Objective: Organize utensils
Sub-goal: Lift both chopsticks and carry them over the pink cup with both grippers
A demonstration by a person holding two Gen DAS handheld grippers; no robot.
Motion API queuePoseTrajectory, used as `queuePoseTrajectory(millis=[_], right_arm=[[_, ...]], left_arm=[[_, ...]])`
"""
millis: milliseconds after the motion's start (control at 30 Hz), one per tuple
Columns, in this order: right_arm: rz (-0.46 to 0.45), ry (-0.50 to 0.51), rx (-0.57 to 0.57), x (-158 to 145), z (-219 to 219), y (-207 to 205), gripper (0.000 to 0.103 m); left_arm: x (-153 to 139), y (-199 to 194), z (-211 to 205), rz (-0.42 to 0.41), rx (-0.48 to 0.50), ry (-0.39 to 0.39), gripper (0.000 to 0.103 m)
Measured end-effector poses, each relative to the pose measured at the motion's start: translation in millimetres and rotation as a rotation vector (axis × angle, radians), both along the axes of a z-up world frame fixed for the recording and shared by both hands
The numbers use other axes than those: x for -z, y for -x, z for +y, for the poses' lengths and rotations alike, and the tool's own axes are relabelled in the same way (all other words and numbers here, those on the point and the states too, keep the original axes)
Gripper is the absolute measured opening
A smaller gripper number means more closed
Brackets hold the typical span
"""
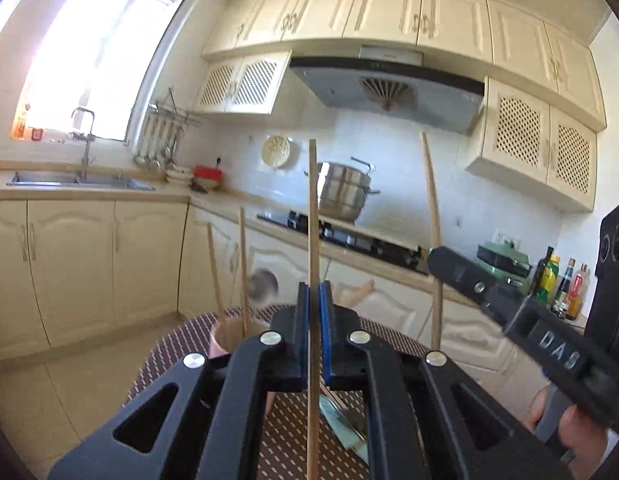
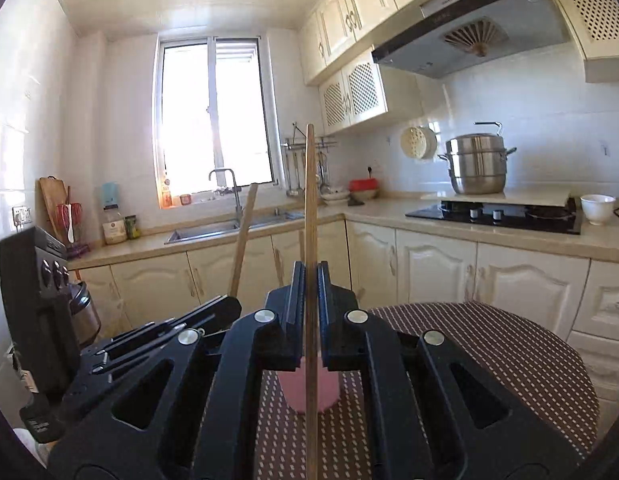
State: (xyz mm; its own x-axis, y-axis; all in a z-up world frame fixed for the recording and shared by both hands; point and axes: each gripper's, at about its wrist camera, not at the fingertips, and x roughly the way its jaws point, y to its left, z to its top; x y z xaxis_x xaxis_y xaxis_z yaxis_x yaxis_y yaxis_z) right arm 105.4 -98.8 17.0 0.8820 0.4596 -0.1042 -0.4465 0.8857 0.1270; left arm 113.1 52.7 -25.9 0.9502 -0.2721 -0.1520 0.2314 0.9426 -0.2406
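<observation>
My left gripper is shut on a wooden chopstick that stands upright between its blue pads. To its left, a pink cup on the brown patterned table mat holds two more chopsticks. My right gripper is shut on another upright chopstick, with the pink cup just below and beyond its fingers. In the left wrist view the right gripper comes in from the right with its chopstick. Several flat utensils lie on the mat under my left gripper.
A round table with the mat stands before the cream cabinets. On the counter are a gas hob with a steel pot, a white bowl, a sink and bottles. A black appliance stands at the left.
</observation>
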Motion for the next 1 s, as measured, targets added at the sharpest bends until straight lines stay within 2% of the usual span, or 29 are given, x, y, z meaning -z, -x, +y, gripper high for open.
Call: queuePoseTrajectory(millis=[200,367,533,667,767,1000], right_arm=[[-0.07,-0.025,-0.008,-10.3,34.2,-25.4,0.007],[-0.114,-0.045,0.003,-10.9,51.5,-52.0,0.007],[-0.144,-0.072,0.017,-5.9,57.7,-73.6,0.007],[-0.181,-0.079,0.073,-1.7,56.2,-83.3,0.007],[-0.189,-0.09,0.083,1.3,55.4,-90.5,0.007],[-0.196,-0.09,0.078,11.3,59.0,-101.4,0.007]], left_arm=[[-29.5,-17.7,31.4,-0.095,-0.044,0.052,0.005],[-37.1,-42.7,48.1,-0.14,-0.068,0.096,0.005],[-30.6,-66.0,47.8,-0.166,-0.083,0.121,0.005],[-23.9,-83.0,49.4,-0.183,-0.105,0.131,0.005],[-15.9,-93.4,53.1,-0.193,-0.113,0.17,0.005],[4.7,-114.3,45.7,-0.167,-0.123,0.137,0.005]])
